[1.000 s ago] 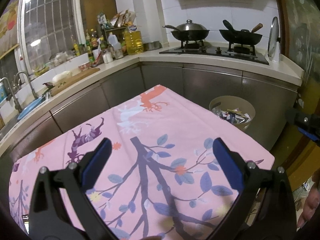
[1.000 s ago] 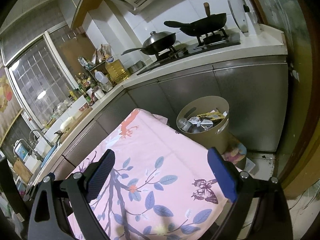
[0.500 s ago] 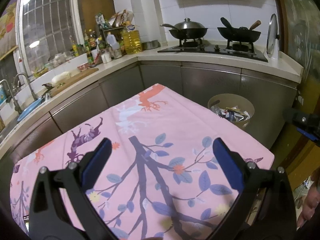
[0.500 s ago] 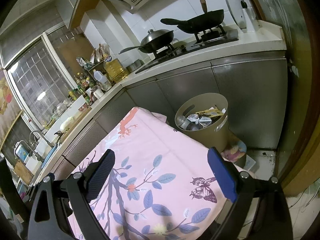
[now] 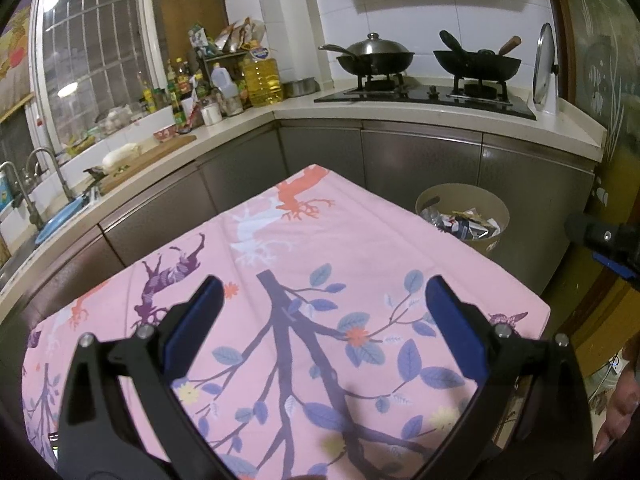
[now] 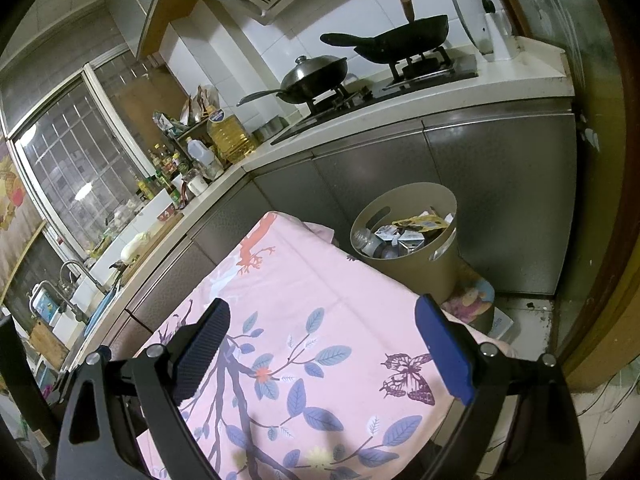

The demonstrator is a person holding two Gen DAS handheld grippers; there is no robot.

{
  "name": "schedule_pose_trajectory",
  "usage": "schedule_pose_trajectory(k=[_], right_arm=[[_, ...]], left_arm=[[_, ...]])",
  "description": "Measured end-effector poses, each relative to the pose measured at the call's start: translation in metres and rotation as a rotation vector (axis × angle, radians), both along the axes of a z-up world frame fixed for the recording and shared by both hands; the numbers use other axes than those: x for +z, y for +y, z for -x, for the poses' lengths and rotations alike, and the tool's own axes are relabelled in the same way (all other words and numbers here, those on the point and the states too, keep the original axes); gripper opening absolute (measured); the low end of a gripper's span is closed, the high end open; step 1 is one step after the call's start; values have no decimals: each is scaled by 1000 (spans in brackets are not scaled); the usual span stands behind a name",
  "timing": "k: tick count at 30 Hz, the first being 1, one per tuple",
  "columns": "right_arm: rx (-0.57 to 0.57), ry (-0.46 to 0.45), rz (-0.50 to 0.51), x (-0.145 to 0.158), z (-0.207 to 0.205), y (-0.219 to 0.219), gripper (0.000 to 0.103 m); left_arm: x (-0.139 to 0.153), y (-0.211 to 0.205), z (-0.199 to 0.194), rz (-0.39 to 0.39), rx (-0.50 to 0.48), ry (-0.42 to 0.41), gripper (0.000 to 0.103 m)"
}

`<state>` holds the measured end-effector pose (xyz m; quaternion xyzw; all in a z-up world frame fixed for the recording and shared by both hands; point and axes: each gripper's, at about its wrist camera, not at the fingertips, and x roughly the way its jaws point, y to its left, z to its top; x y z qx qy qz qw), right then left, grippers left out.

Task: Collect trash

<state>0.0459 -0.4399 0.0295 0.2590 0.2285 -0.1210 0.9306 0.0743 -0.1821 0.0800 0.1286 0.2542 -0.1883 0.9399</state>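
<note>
Both grippers are just hanging over the pink floral cloth (image 5: 360,248) here. The left hand-held gripper (image 5: 324,300) is level, its blue padded fingers spread wide with nothing between them, and the right hand-held gripper (image 6: 320,316) is tilted a bit, also wide apart and empty. The round beige trash bin (image 6: 416,272) sits on the floor just past the cloth's far corner, against the grey metal cabinet fronts, stuffed with crumpled wrappers (image 6: 416,232) and what looks like a clear bottle, hard to be sure. Beyond the bin, two dark woks sit on the stove (image 5: 424,92) up on the counter (image 5: 440,114).
</note>
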Motion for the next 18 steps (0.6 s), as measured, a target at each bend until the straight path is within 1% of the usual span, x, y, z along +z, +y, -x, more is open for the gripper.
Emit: schedule_pose_trajectory(k=[6, 9, 12, 15, 18], right_arm=[[3, 1, -1, -1, 1, 1, 90], [21, -3, 9, -3, 1, 5, 90], [22, -7, 32, -4, 1, 10, 90], [16, -13, 34, -5, 2, 14, 90], [15, -6, 26, -7, 2, 14, 90]], left_arm=[[-2, 0, 2, 2, 0, 4, 97], [-1, 3, 8, 19, -1, -37, 97], [-2, 4, 9, 23, -19, -37, 97], [-3, 3, 13, 9, -19, -53, 97], [-2, 3, 14, 1, -33, -52, 97]])
